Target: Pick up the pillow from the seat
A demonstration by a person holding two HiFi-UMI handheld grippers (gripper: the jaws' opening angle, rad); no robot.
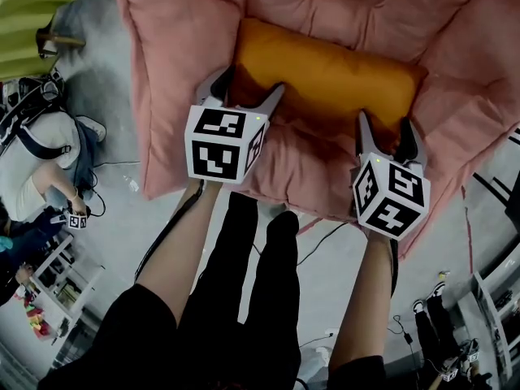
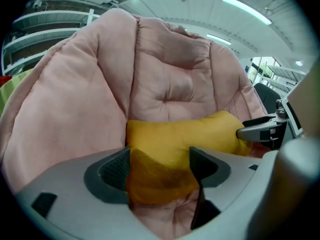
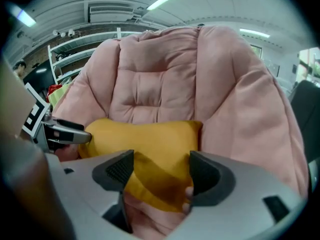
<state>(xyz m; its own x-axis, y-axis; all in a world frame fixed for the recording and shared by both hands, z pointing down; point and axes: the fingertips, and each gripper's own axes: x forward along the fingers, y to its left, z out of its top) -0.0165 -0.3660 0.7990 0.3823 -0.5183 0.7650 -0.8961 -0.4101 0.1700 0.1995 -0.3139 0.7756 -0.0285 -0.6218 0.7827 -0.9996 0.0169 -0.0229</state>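
An orange pillow (image 1: 325, 75) lies across the seat of a pink padded chair (image 1: 175, 80). My left gripper (image 1: 250, 88) stands open at the pillow's near left corner, and that corner (image 2: 165, 169) fills the gap between the jaws. My right gripper (image 1: 383, 132) is open too, astride the pillow's near right end (image 3: 150, 169). The pillow rests on the cushion in both gripper views, with the chair's tufted back (image 2: 170, 59) (image 3: 150, 69) rising behind it. Each gripper view catches one finger of the other gripper, the right (image 2: 260, 130) and the left (image 3: 65, 130), at the pillow's far end.
The person's black-clad legs (image 1: 244, 283) stand just before the chair's front edge. A green chair (image 1: 24, 23) is at the top left and a seated person (image 1: 32, 161) at the left. Cables (image 1: 321, 246) lie on the grey floor, and shelves (image 1: 57, 283) stand at the lower left.
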